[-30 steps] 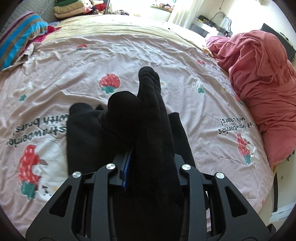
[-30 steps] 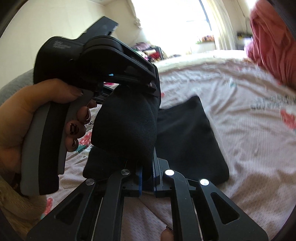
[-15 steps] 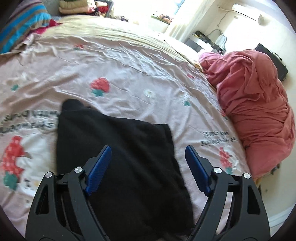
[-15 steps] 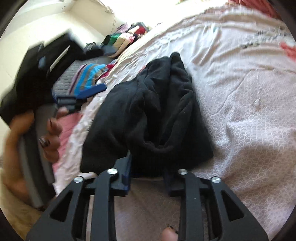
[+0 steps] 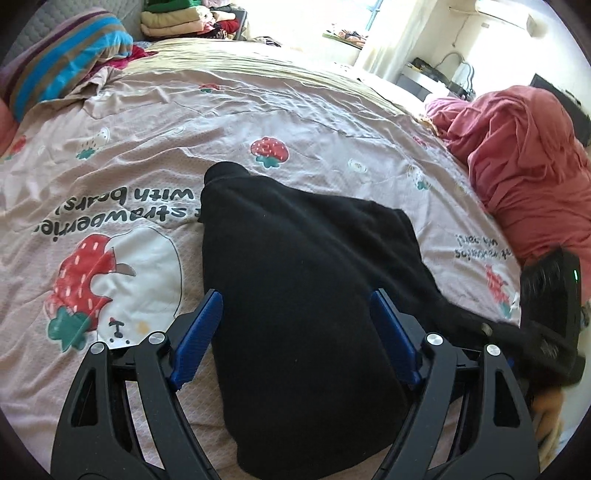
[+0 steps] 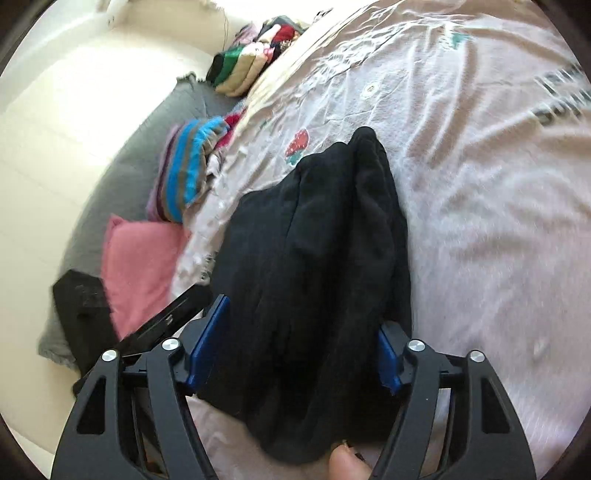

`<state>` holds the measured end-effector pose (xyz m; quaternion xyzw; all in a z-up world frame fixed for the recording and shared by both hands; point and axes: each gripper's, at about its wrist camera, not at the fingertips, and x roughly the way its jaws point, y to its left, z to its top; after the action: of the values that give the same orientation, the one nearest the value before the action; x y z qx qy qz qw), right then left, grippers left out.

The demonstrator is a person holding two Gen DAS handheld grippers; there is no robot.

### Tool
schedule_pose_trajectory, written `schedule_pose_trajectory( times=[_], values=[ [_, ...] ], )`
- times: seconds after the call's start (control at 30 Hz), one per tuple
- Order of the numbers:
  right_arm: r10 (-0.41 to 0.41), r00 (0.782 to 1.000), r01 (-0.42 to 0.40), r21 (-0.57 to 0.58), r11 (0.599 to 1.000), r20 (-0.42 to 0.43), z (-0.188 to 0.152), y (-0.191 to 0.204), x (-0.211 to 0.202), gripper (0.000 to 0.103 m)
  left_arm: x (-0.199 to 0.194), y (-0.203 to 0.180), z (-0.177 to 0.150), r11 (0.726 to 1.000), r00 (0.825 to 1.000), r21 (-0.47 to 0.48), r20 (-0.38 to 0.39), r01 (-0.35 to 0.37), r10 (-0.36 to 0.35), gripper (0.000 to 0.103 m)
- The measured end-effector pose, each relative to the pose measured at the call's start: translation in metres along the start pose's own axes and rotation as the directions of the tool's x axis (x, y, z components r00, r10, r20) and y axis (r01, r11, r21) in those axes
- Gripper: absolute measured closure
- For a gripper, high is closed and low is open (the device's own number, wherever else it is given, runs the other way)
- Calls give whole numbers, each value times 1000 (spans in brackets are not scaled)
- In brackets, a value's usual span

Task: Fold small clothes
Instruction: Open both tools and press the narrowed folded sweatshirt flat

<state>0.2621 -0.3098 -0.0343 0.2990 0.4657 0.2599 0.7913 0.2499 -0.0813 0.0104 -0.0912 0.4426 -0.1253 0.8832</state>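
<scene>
A black garment (image 5: 303, 280) lies folded on the pink strawberry-print bedspread (image 5: 258, 110). My left gripper (image 5: 295, 332) is open just above its near part, one blue pad on each side. In the right wrist view the same black garment (image 6: 317, 258) lies bunched in folds on the bedspread (image 6: 480, 184). My right gripper (image 6: 295, 350) is open, its jaws spread around the garment's near end. The right gripper (image 5: 546, 325) also shows at the left wrist view's right edge.
A heap of red cloth (image 5: 524, 166) lies at the bed's right side. A striped blanket (image 5: 62, 66) and a stack of folded clothes (image 5: 177, 22) sit at the far left. A pink pillow (image 6: 136, 269) lies on a grey mat (image 6: 129, 166).
Both grippers let go of the black garment, the left first and then the right. It dropped flat onto the bed. Both now hover open over it.
</scene>
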Motion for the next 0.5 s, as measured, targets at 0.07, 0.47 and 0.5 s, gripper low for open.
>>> schedule_pose_trajectory(
  times=[0.07,0.47,0.5],
  values=[
    [-28,1000,27,-36,999,-3,2,5,2,60,0,0,-3,1000,1000,12,-2,-7,7,29],
    [-232,968,249,-284,926,92,-3,16,11,82,2,7,-17,1000,1000,7,-26,-10,10,29],
    [-233,969,248,-258,934,87,-3,11,13,79,3,8,-20,1000,1000,0,-31,-4,4,29]
  ],
)
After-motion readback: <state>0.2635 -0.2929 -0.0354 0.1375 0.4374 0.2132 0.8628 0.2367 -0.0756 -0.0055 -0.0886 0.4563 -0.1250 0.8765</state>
